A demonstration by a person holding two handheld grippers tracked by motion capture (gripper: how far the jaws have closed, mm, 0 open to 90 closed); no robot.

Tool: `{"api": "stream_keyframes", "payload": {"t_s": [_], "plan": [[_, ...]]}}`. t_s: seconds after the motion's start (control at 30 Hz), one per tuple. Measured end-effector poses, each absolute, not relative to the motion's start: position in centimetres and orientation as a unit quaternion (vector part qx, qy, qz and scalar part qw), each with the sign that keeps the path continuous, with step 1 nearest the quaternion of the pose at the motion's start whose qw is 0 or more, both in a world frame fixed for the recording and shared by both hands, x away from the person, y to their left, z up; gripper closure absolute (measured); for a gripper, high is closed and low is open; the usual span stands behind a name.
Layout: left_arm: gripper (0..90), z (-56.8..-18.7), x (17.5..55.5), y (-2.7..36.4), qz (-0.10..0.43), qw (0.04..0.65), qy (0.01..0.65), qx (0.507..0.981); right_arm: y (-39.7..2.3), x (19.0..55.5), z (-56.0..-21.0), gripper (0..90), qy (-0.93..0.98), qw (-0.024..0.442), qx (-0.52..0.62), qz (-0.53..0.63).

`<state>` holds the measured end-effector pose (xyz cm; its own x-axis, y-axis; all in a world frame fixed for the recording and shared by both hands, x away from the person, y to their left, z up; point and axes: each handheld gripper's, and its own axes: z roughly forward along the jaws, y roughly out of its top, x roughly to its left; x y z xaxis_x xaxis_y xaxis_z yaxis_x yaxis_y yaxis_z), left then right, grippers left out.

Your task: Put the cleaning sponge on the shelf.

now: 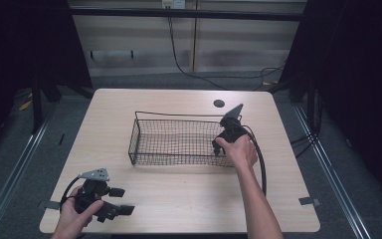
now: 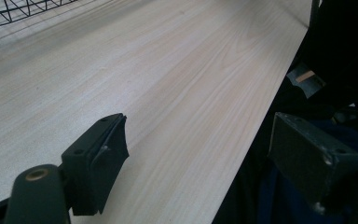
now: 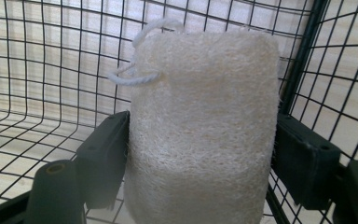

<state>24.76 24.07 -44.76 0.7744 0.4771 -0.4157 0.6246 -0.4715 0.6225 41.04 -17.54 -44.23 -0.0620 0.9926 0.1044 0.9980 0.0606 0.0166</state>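
High view, L to R: left gripper sits low at the near-left corner of the table, held in the person's left hand, grey plate on top, cable looping behind. Jaws stand apart w/ nothing between them; in the left gripper view they frame bare wood and the table's near edge, w/ a corner of the wire basket at top left.

Mid-table: black wire basket, long side facing the person, well apart from the left gripper. A dark round hole sits in the tabletop beyond it, near the far edge.

Right end of basket: right gripper reaches down inside, held in the right hand, cable arcing off to the right.

Right gripper view: a pale loofah sponge w/ a white cord loop at its top stands upright between the jaws, inside the basket, by a corner post. Left pad touches the sponge's side; right pad is at its other side, contact looks light and can't tell if it presses. So the jaws are round the sponge, clamped or just loosened not clear. Sponge is too hidden by the hand to pick out from above.
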Motion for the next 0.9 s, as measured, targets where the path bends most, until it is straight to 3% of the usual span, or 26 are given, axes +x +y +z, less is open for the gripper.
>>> {"api": "stream_keyframes", "payload": {"t_s": [0.9], "plan": [[18.8,-44.80,24.76,24.00,-0.092,0.398,0.320,0.855,-17.97,40.86,-43.63,23.9,-0.728,0.028,-0.683,-0.046]]}}
